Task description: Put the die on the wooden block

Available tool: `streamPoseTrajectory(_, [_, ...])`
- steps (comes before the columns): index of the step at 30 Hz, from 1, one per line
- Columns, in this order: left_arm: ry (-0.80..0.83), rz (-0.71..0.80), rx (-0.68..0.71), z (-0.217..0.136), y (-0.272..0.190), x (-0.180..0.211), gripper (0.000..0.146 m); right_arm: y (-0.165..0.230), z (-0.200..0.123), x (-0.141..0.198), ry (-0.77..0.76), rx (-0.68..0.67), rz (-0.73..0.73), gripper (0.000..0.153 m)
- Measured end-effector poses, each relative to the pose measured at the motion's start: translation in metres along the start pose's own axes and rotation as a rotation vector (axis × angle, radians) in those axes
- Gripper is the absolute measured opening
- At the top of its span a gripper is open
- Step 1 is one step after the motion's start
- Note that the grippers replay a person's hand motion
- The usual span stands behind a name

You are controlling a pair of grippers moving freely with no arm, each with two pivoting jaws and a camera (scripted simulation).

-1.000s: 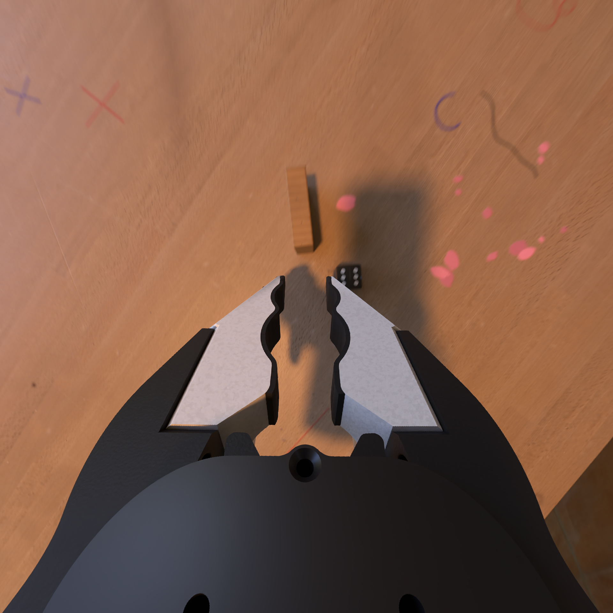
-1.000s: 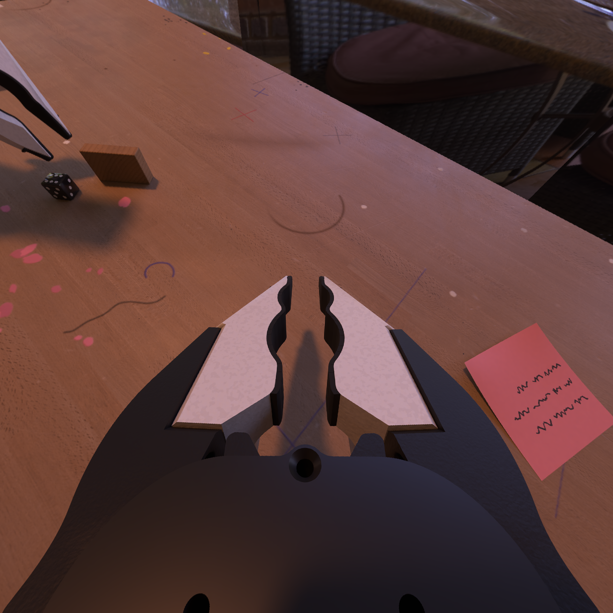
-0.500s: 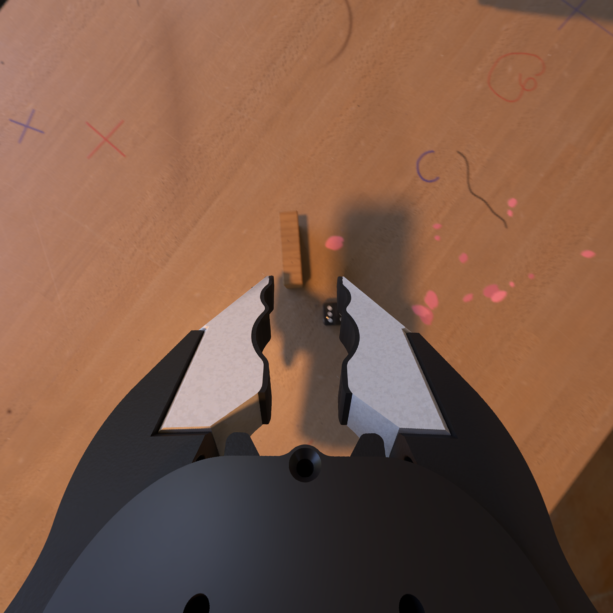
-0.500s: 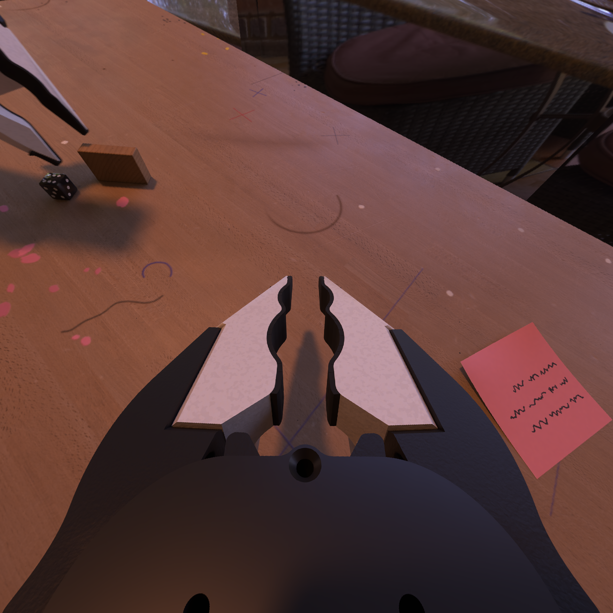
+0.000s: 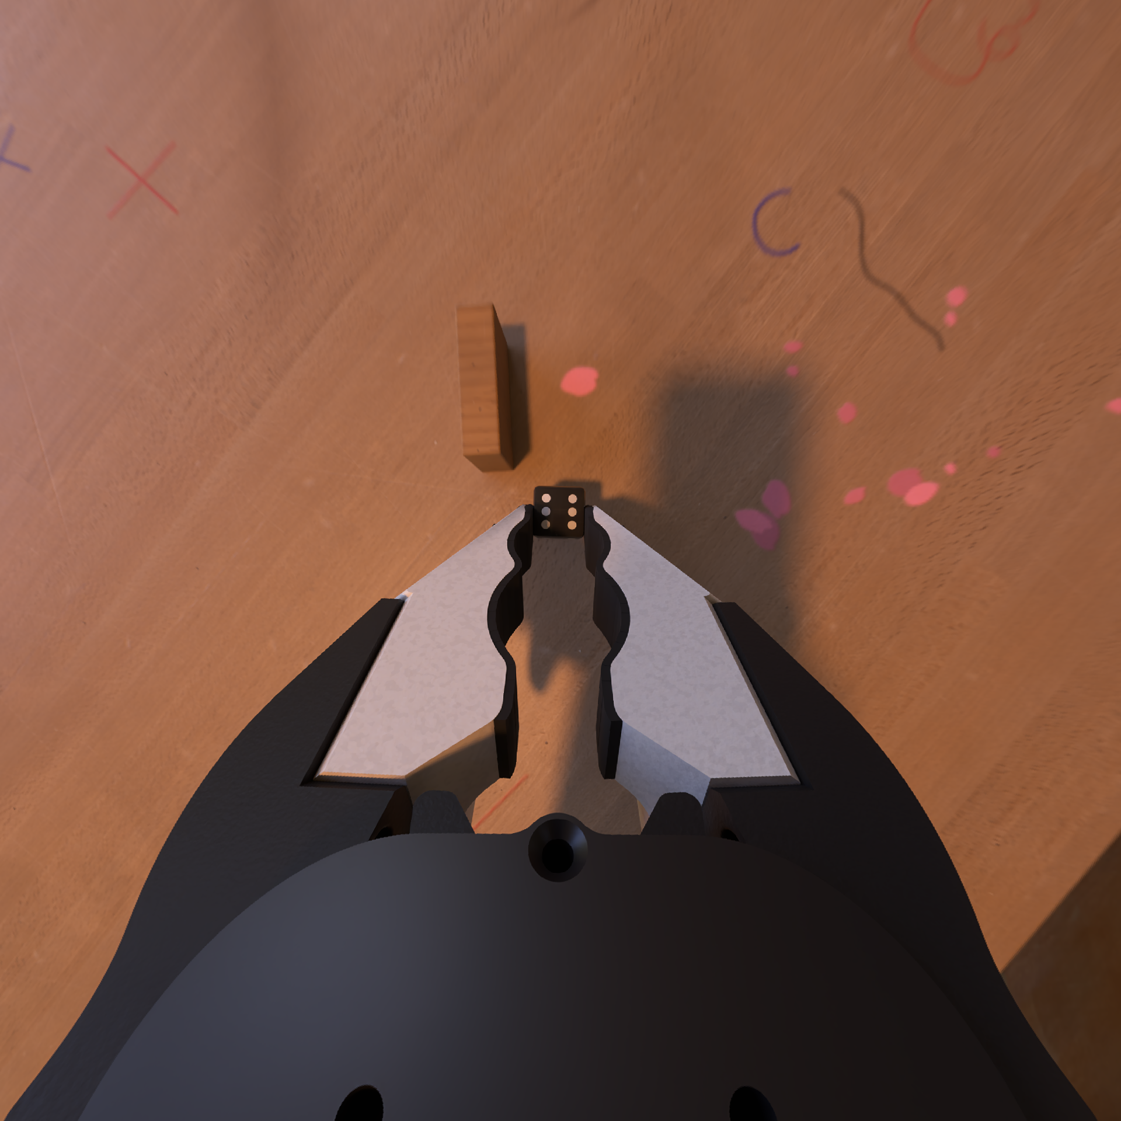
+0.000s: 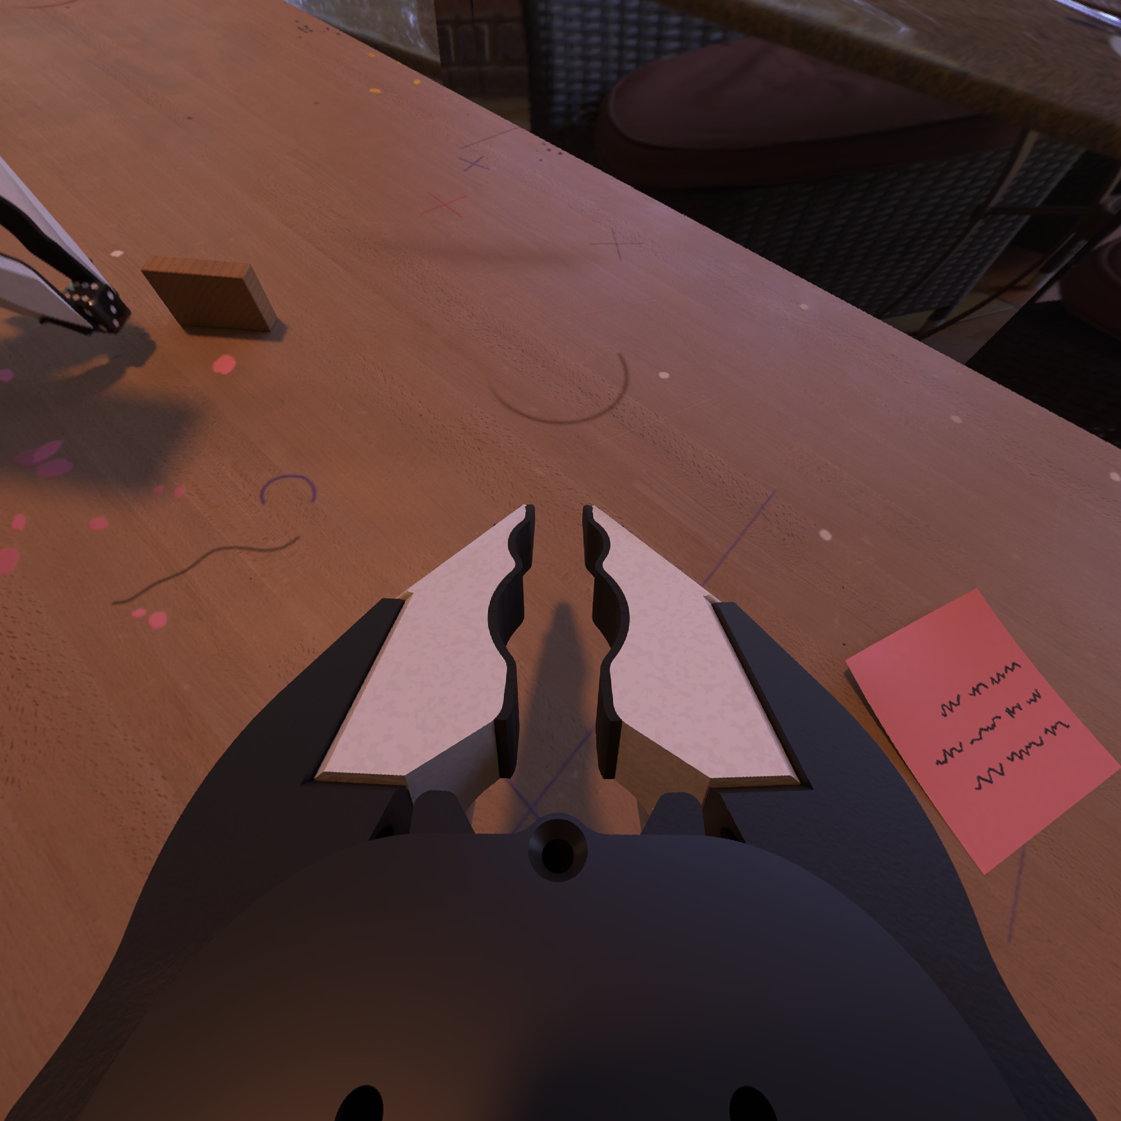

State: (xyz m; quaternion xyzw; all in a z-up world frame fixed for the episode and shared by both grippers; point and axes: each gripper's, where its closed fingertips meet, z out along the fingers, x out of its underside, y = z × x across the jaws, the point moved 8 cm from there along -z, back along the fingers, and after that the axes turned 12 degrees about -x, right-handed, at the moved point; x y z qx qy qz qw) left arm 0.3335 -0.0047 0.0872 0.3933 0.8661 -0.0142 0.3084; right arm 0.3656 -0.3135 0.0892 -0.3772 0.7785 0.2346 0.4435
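Observation:
A small black die (image 5: 558, 512) with pale pips sits between the fingertips of my left gripper (image 5: 558, 523), which is shut on it just above the wooden table. The right wrist view shows the same die (image 6: 103, 303) pinched at the left gripper's tips (image 6: 85, 306), with its shadow below. The wooden block (image 5: 482, 388) lies flat on the table just beyond and slightly left of the die, a short gap away; it also shows in the right wrist view (image 6: 209, 294). My right gripper (image 6: 558, 515) is far from both, empty, its jaws a narrow gap apart.
A red paper note (image 6: 982, 728) lies right of my right gripper. The table's far edge (image 6: 788, 291) runs diagonally, with a dark wicker chair (image 6: 788, 109) behind it. Pink spots (image 5: 579, 381) and pen marks dot the tabletop. The table's near corner (image 5: 1067, 879) is at lower right.
My left gripper widened, moved right and down over the die, then closed on it. The right gripper has stayed still.

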Motion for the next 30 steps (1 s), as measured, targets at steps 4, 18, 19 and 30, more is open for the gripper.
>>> streamPoseTrajectory(4, [-0.057, -0.024, 0.003, -0.011, 0.010, -0.017, 0.016, 0.000, -0.001, -0.001, -0.006, -0.001, 0.006, 0.015])
streamPoseTrajectory(18, [-0.062, -0.096, 0.000, 0.017, 0.019, -0.035, 0.050, 0.003, -0.004, -0.002, -0.023, -0.048, -0.016, 0.016])
streamPoseTrajectory(19, [-0.067, -0.095, 0.002, 0.015, 0.018, -0.034, 0.053, 0.006, -0.004, -0.003, -0.012, -0.082, -0.034, 0.016])
streamPoseTrajectory(30, [-0.044, -0.044, 0.006, 0.002, 0.005, -0.004, 0.053, 0.021, 0.002, 0.005, 0.327, -0.271, -0.184, 0.040])
